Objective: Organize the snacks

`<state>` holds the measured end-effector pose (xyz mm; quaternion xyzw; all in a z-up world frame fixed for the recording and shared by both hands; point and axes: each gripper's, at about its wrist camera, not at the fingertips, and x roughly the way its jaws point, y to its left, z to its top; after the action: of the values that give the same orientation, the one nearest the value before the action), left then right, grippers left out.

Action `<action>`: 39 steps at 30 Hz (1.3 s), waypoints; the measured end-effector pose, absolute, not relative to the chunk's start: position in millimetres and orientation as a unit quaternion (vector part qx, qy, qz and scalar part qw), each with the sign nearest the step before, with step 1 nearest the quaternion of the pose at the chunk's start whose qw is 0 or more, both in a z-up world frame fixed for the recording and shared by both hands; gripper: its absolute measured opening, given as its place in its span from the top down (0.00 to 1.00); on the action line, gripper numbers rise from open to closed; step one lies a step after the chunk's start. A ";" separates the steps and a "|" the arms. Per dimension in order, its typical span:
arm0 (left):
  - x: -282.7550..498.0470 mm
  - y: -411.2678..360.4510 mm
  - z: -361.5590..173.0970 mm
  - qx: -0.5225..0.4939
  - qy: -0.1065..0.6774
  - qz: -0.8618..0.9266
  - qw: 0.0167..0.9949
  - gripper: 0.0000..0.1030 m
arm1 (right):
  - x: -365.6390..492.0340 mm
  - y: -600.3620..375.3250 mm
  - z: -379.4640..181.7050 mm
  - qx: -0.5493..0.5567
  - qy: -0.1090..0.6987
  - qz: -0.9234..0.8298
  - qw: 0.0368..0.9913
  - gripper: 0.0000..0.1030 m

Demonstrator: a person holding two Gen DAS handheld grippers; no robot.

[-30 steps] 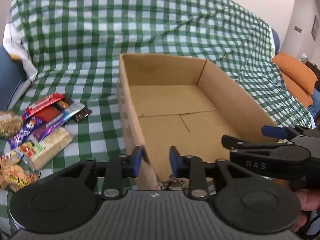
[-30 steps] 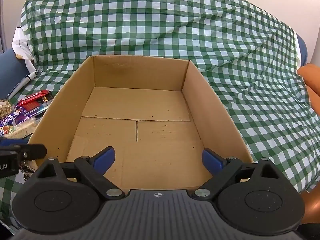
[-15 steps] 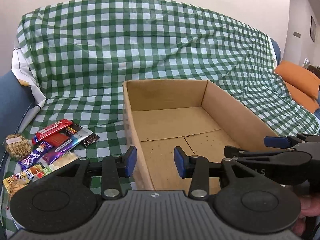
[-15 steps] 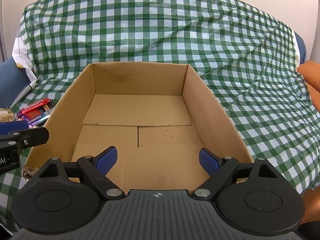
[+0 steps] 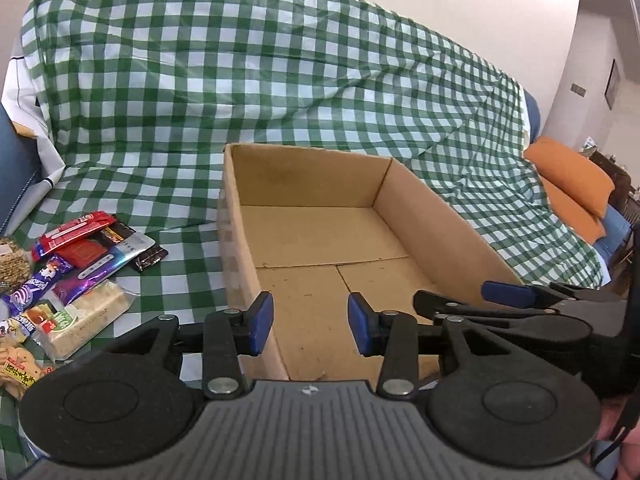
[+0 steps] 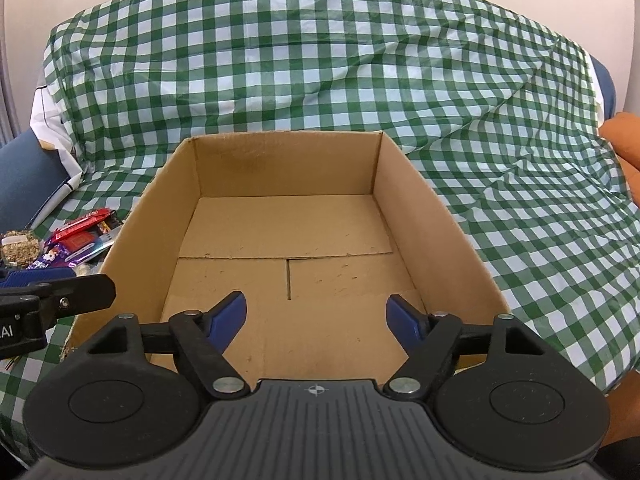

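Observation:
An open, empty cardboard box (image 5: 316, 240) (image 6: 288, 236) lies on the checked cloth. My left gripper (image 5: 310, 324) is open at the box's near left corner. The left wall runs up between the jaws, close beside the left pad (image 5: 260, 322); the right pad stands apart from it. My right gripper (image 6: 318, 314) hovers over the near end of the box, its jaws closing with nothing between them. It shows from the side as the right gripper (image 5: 460, 298) at the box's right wall. A pile of wrapped snacks (image 5: 80, 272) (image 6: 76, 240) lies left of the box.
A green-and-white checked cloth (image 5: 280, 80) covers the sofa seat and back. An orange cushion (image 5: 572, 176) sits at the far right, and a blue armrest (image 6: 28, 172) rises on the left behind the snacks. A round grain cake (image 5: 12, 264) marks the pile's left edge.
A second ago my left jaws pinched the box's torn near corner; they have since widened off it and the view has lifted. The right jaws have narrowed a little.

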<state>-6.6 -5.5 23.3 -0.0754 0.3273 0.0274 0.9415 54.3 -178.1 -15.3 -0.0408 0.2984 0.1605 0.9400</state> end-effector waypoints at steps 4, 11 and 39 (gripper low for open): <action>-7.6 -2.5 22.7 -0.091 0.325 0.014 0.941 0.67 | 52.0 -176.6 -14.0 -0.045 0.294 0.164 0.941 0.24; -11.3 1.0 24.2 -0.104 0.317 -0.002 0.943 0.72 | 52.8 -176.2 -14.4 -0.057 0.292 0.169 0.940 0.24; -51.4 151.6 -20.9 -0.295 0.334 0.301 0.843 0.46 | 30.6 -99.3 -15.7 -0.083 0.277 0.254 0.923 0.51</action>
<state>-51.4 151.6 -20.9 -0.2948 0.3339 0.3010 0.8432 30.6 -99.3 -15.7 -0.0831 0.2770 0.2544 0.9229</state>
